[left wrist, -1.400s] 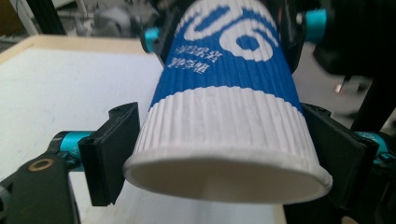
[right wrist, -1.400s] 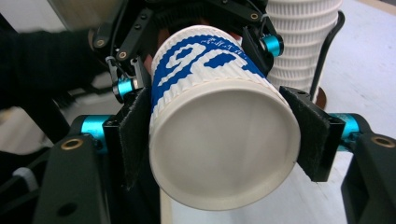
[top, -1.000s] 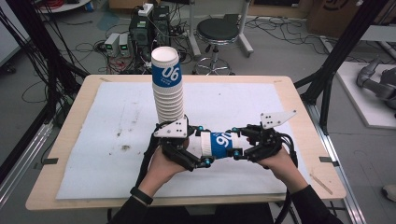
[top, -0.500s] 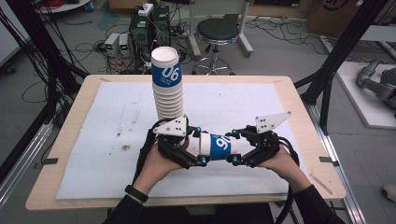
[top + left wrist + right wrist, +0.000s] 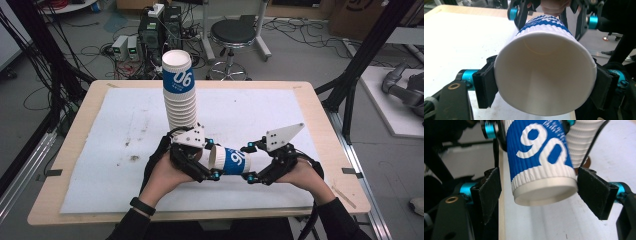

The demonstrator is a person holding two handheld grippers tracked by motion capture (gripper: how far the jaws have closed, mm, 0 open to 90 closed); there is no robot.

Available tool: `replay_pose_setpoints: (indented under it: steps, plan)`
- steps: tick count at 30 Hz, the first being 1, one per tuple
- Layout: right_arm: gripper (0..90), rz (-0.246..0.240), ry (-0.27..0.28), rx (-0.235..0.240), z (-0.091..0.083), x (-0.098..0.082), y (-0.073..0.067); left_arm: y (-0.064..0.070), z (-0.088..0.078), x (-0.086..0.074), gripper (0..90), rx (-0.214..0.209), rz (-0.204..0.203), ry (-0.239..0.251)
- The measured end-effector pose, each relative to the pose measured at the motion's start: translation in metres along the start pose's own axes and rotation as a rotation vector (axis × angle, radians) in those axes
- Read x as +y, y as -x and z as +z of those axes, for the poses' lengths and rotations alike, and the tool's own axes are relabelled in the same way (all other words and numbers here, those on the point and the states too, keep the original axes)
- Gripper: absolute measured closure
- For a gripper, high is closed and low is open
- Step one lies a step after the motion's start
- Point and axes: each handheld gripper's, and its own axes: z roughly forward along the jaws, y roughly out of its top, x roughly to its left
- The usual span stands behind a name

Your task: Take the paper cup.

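**A paper cup held sideways between two pairs of tongs**

The cup (image 5: pixel 229 160) lies on its side in the air just above the white sheet (image 5: pixel 100 150) on the bench (image 5: pixel 80 112), near the person's edge and just in front of the tall stack of cups (image 5: pixel 179 95) standing upright mid-bench; its open mouth faces the left tongs (image 5: pixel 197 162) and its base faces the right tongs (image 5: pixel 255 165).

It is a ribbed paper cup with a blue band — light, thin-walled and, by my reckoning, easily crushed; the rolled rim and the stiff base ring look the safest places to press, the middle of the wall the weakest. The ribbing should give the pads some bite, so a gentle squeeze ought to do.

The left tongs are closed on the cup near its rim; in the left gripper view both black pads (image 5: pixel 485 85) press the wall on either side of the mouth, which looks faintly oval. The right tongs stand wide about the base end; in the right gripper view each pad (image 5: pixel 594 192) is clear of the cup's wall, with a gap on both sides — not gripping.

Both forearms come in low from the near edge; the left hand (image 5: pixel 167 175) and right hand (image 5: pixel 305 172) are angled inward toward each other, tongs roughly level and pointing across the bench at the cup between them.
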Motion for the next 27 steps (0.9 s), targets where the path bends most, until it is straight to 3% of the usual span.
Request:
replay_pose_setpoints:
  steps: [3,5,8,9,10,11,15,17,18,19,23,27]
  plan:
    - [21.8,-0.032,-0.059,-0.009,0.012,0.001,-0.003,0.001,0.002,0.0,22.5,-0.008,0.004,-0.012]
    - [28.0,-0.039,-0.062,-0.005,0.016,0.0,-0.002,0.002,0.004,0.0,22.5,-0.018,0.011,-0.015]
    - [29.4,-0.051,-0.062,0.005,0.018,-0.002,-0.001,0.003,0.004,0.0,21.3,-0.014,0.012,-0.012]
    - [29.5,-0.048,-0.044,0.015,0.018,-0.003,0.0,0.002,0.004,-0.001,19.4,-0.013,0.001,0.039]
    - [29.5,-0.048,-0.044,0.015,0.018,-0.003,0.0,0.002,0.004,-0.001,18.0,-0.013,0.001,0.039]
    - [29.5,-0.034,-0.014,0.031,0.016,-0.005,0.002,0.001,0.003,-0.003,16.3,-0.018,-0.024,0.096]
    - [29.6,-0.015,0.035,0.042,0.013,-0.008,0.006,0.0,0.002,-0.005,10.0,-0.01,-0.044,0.139]
    - [29.7,0.018,0.11,0.06,0.006,-0.011,0.009,-0.001,-0.001,-0.007,9.8,-0.008,-0.073,0.221]
    - [29.7,0.018,0.11,0.06,0.006,-0.011,0.009,-0.001,-0.001,-0.007,9.7,-0.008,-0.073,0.221]
    - [29.7,0.029,0.127,0.064,0.005,-0.012,0.009,-0.002,-0.003,-0.008,9.7,-0.014,-0.086,0.263]
    - [29.7,0.057,0.19,0.069,0.0,-0.015,0.01,-0.004,-0.006,-0.012,9.7,-0.022,-0.115,0.334]
    - [29.6,0.071,0.241,0.078,-0.001,-0.015,0.01,-0.003,-0.004,-0.011,9.7,-0.042,-0.125,0.365]
